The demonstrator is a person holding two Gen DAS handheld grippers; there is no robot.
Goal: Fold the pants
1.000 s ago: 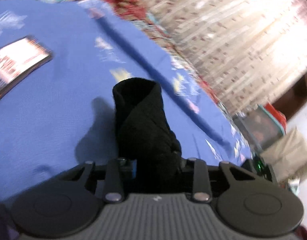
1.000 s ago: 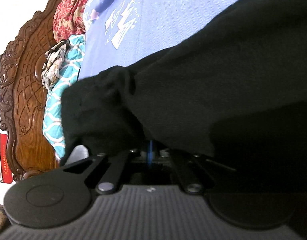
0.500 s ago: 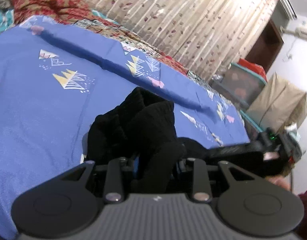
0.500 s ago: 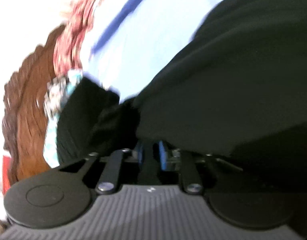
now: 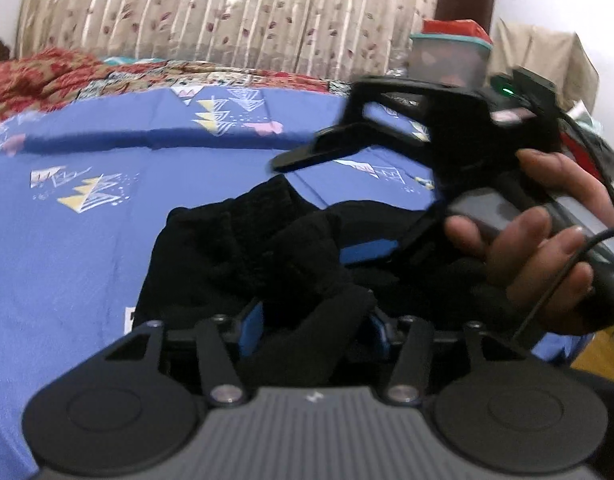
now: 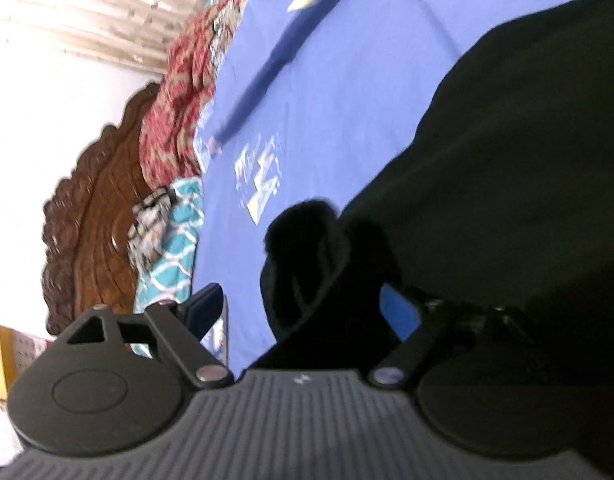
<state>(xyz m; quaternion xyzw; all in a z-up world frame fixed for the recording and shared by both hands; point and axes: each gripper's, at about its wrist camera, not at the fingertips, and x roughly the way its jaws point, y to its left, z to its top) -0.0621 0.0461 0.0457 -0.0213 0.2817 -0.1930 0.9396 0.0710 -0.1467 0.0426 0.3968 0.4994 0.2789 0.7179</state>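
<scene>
Both grippers just opening: left gripper [image 5: 313, 330] jaws parted, black pants [image 5: 243, 256] bunched between; right gripper [image 6: 303, 308] wide, pants loose between.

Black pants [image 5: 243, 256]: near folds hide behind left gripper [image 5: 313, 330] body; its fingertips buried in cloth. Right gripper [image 6: 303, 308]: right finger lost against dark fabric. Carved headboard [image 6: 91, 216]: blurred, cut by frame.
</scene>
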